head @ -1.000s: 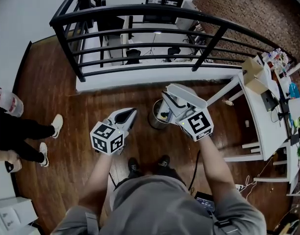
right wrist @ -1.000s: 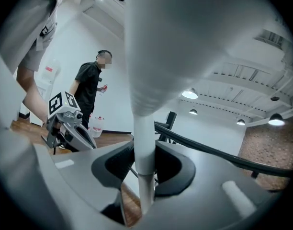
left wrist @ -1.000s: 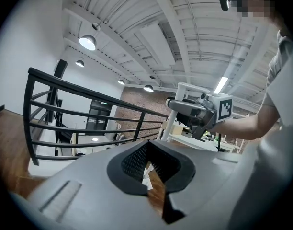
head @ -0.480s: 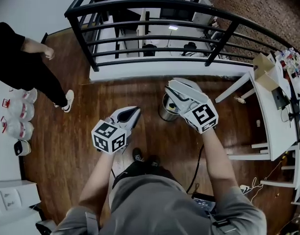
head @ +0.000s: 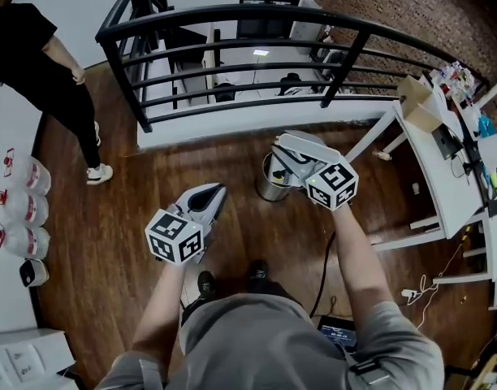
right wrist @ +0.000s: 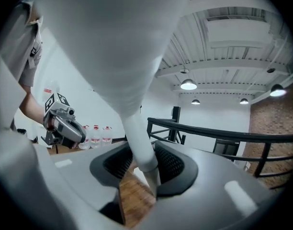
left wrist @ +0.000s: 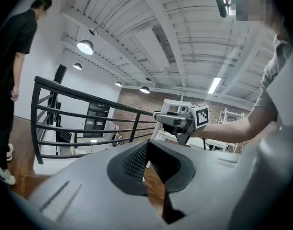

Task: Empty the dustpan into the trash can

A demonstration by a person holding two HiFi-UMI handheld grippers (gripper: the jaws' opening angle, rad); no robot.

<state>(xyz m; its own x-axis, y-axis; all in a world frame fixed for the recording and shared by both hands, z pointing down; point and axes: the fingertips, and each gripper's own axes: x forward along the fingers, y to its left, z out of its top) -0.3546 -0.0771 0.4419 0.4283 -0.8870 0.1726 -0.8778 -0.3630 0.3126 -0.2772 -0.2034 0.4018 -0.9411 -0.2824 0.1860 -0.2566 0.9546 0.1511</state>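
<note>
My right claw (right wrist: 145,153) grips the dustpan (right wrist: 108,42) by its white handle (right wrist: 138,128). Its jaws have just been opening a little, but the handle is between the pads and the pan is carried aloft on them. In the right gripper view the pan fills the space above the claw, and the handle runs down into the jaws, lying closer to the right pad. In the head view I see the dustpan over the right-hand side of the can (head: 270,187), a metal cylinder standing on the wood floor (head: 127,177).

My left claw (left wrist: 147,144) is closed, tips together, with nothing in it. It hovers to the left of the can, apart from it.

Beyond the can runs a black railing (head: 232,15). A white table (head: 431,169) stands to the right. A person in black (head: 37,55) stands at the far left by the wall, with water bottles (head: 17,210) near them on the floor.
</note>
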